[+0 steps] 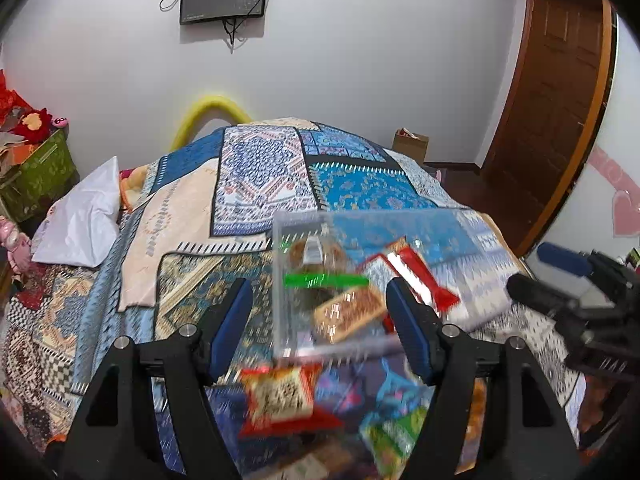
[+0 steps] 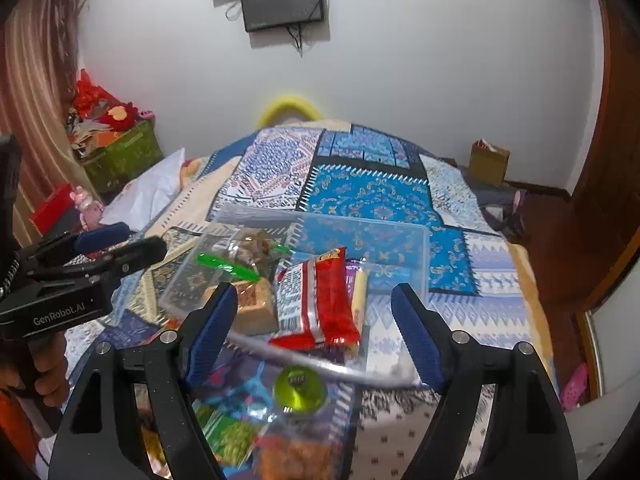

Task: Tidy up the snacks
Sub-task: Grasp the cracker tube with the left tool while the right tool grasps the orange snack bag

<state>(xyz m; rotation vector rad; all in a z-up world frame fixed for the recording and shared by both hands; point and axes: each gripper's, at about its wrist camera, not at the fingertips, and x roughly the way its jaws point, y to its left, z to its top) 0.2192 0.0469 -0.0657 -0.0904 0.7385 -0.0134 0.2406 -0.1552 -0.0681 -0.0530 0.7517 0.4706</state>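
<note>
White wall behind, dark screen [image 2: 282, 0] mounted high; bed under patchwork quilt [image 2: 372, 200] fills the room. Clear plastic bin [image 2: 416, 248] sits on the quilt, holding a red snack packet [image 2: 320, 296], tan biscuit pack [image 2: 252, 308] and green-sealed bag [image 2: 228, 266]. Nearer than the bin: loose packets, a green round sweet [image 2: 298, 390]. Left claw [image 1: 320, 320] jaws apart, empty; right claw [image 2: 314, 328] jaws apart, empty, both short of the bin
</note>
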